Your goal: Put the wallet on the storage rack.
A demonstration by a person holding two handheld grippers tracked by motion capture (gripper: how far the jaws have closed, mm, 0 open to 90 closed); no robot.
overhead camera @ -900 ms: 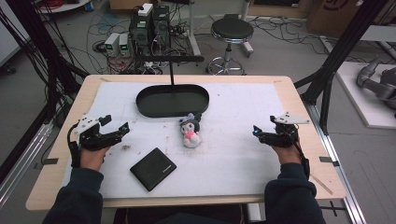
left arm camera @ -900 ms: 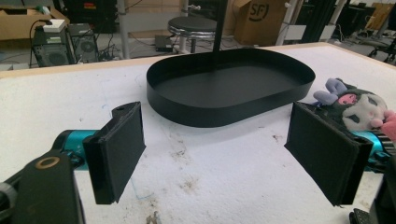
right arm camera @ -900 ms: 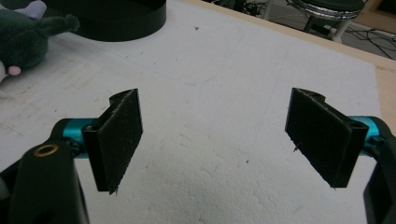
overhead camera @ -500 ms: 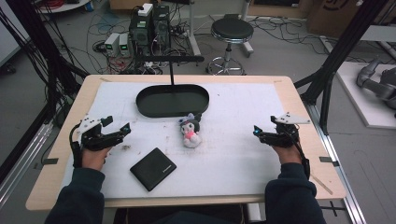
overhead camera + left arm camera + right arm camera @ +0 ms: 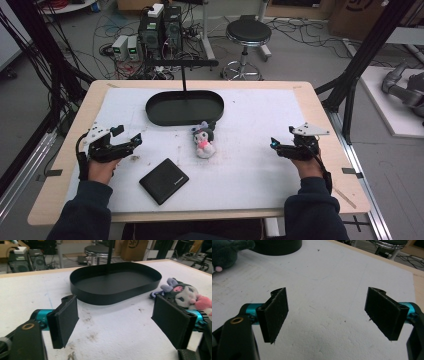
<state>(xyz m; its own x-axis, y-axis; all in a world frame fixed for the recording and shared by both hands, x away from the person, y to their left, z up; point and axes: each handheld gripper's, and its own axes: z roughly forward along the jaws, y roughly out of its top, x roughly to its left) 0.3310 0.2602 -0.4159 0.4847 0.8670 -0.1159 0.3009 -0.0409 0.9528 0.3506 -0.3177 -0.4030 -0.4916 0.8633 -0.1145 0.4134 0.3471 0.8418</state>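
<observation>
The plush toy [image 5: 204, 141] lay mid-table just near of the black oval tray [image 5: 184, 108], with the black wallet [image 5: 163, 180] nearer and left of it, while the left gripper [image 5: 131, 140] and right gripper [image 5: 274, 145] rested far apart at the table's sides, jaws wide and empty

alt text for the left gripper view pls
The left gripper has its two black jaws open and empty over the white table. Beyond them sits an empty black oval tray, with a plush toy at right.
</observation>
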